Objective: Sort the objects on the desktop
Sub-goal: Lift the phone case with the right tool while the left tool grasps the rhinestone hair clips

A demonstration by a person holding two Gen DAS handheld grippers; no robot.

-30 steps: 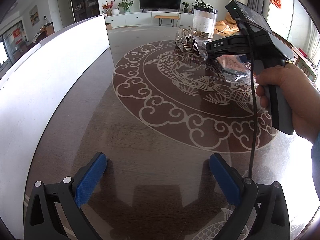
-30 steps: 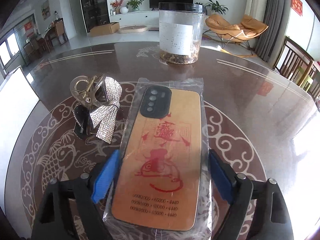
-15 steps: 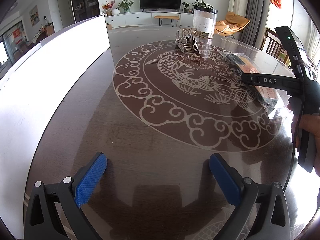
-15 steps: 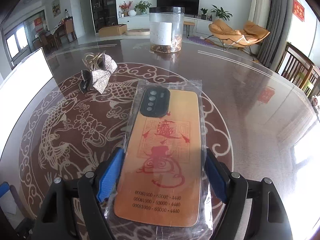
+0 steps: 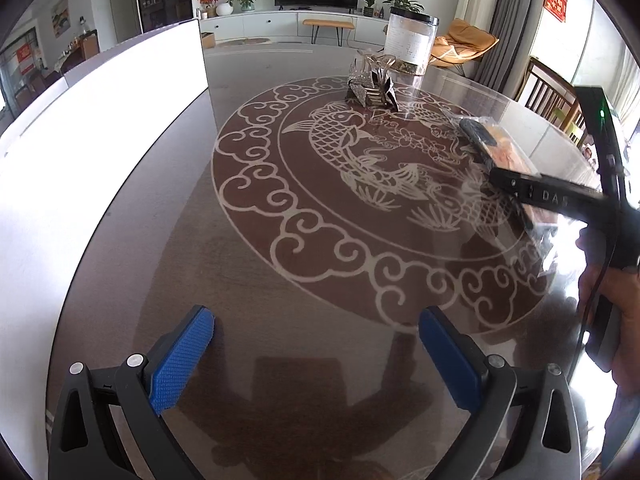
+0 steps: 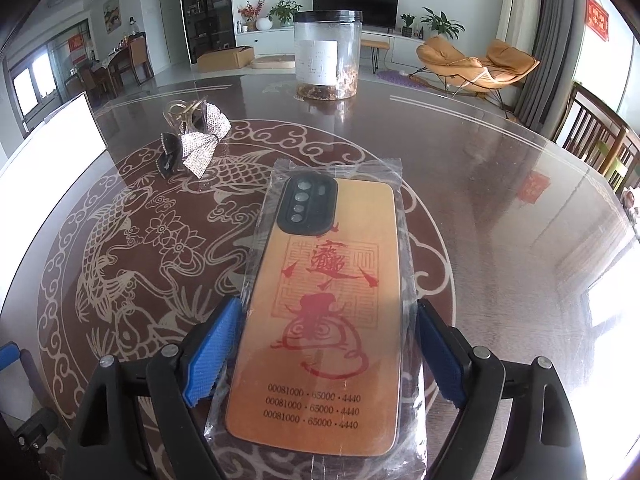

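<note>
While the left gripper (image 5: 316,354) hung open and empty, the right gripper's (image 6: 326,354) jaws had just been opening around the bagged phone case (image 6: 324,312) lying on the table (image 6: 500,200).

The dark brown round table (image 6: 500,184) has a glossy, glass-smooth top that mirrors the windows; its pale fish-and-cloud inlay lies flush. The orange phone case with red print (image 6: 320,320) looks matt and smooth, with a black matt camera surround, and is sealed in a clear, crinkled, shiny plastic sleeve (image 6: 336,166). The silver rhinestone bow hair clip (image 6: 200,140) is faceted and sparkling, beside a transparent plastic claw. The clear cylindrical plastic jar with black lid (image 6: 328,56) carries a white paper label. The gripper pads (image 5: 180,360) are blue, finely ribbed rubbery plastic on matt black plastic arms with bright metal pins.
</note>
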